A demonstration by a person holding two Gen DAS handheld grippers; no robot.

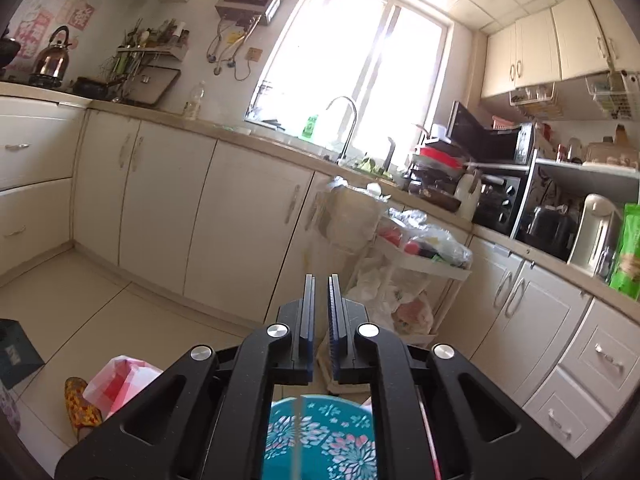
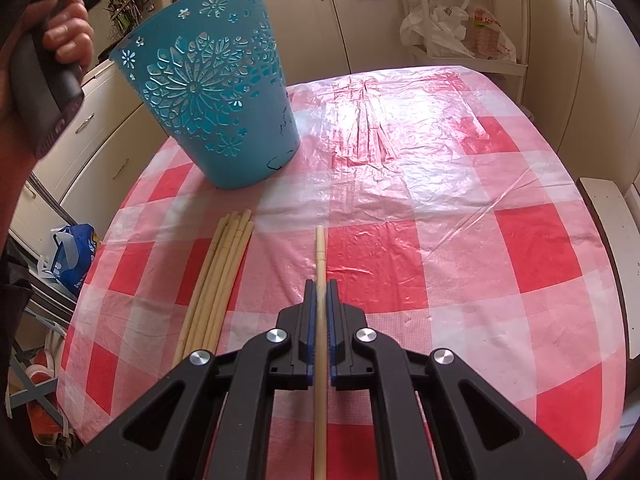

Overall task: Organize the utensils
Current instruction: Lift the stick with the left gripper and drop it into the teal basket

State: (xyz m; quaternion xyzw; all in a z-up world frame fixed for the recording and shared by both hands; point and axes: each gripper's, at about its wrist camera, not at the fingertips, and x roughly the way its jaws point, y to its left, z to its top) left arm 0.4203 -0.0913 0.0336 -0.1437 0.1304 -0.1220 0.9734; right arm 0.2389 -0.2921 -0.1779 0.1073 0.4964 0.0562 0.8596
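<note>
My right gripper (image 2: 320,285) points down at the table and is shut on a single pale wooden chopstick (image 2: 320,248), which runs forward past the fingertips. To its left, a bundle of several chopsticks (image 2: 218,276) lies on the red-and-white checked tablecloth (image 2: 440,220). A teal cut-out basket (image 2: 212,92) stands at the table's far left. In the left wrist view my left gripper (image 1: 321,280) is shut with nothing between its fingertips, held high over the basket (image 1: 320,440). A thin pale stick (image 1: 297,432) shows against the basket.
A person's hand (image 2: 60,40) grips the left tool's handle beside the basket. Cream cabinets (image 1: 160,200), a sink with tap (image 1: 348,128) and a cart with plastic bags (image 1: 400,280) line the kitchen. A white bench (image 2: 612,248) stands by the table's right edge.
</note>
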